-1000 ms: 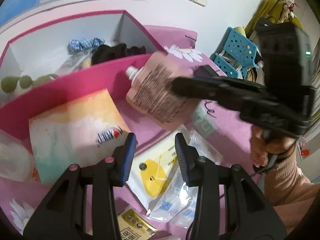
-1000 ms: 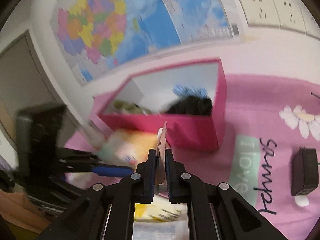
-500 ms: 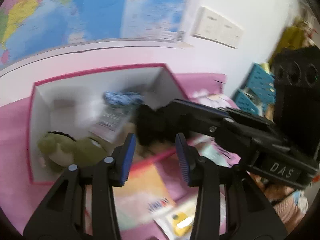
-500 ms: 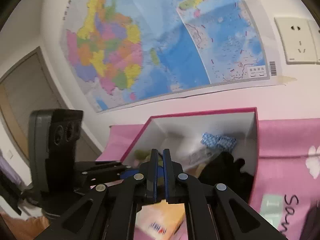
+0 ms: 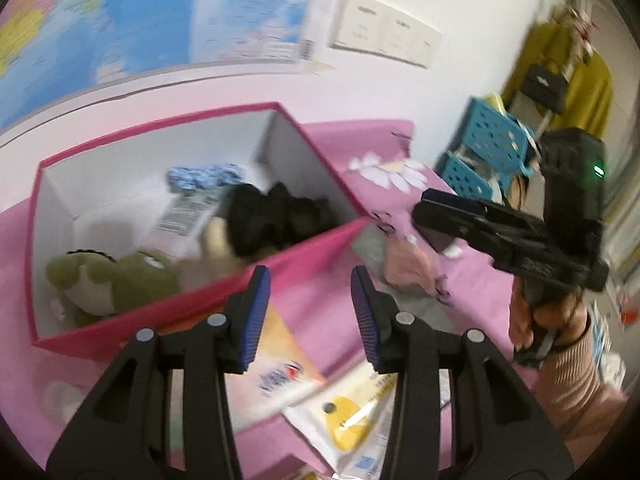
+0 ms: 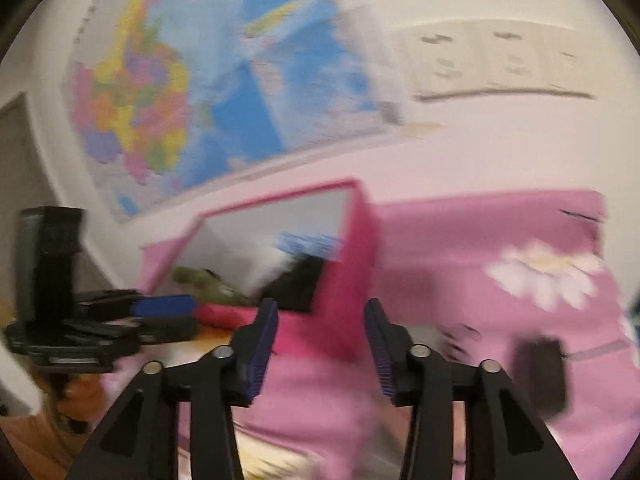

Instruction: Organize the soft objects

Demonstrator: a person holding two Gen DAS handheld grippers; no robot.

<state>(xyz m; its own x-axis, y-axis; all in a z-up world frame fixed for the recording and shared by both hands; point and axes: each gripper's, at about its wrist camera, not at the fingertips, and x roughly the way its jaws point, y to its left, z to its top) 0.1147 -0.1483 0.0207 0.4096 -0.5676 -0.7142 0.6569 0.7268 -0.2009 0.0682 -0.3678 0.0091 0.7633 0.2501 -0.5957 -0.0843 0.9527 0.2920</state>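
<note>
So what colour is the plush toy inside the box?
Olive green plush toy, best seen from the left wrist view.

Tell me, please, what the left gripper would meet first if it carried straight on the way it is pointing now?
Most likely the near wall of the pink box. The left gripper, jaws open and empty, points at its rim, with pink cloth to the right. Depth is unclear, so it might instead pass over the rim.

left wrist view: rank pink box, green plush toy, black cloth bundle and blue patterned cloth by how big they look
1. pink box, by far the largest.
2. green plush toy and black cloth bundle: they look about alike, and blur makes ranking unsure.
3. blue patterned cloth, smallest, though it lies farthest back.
</note>
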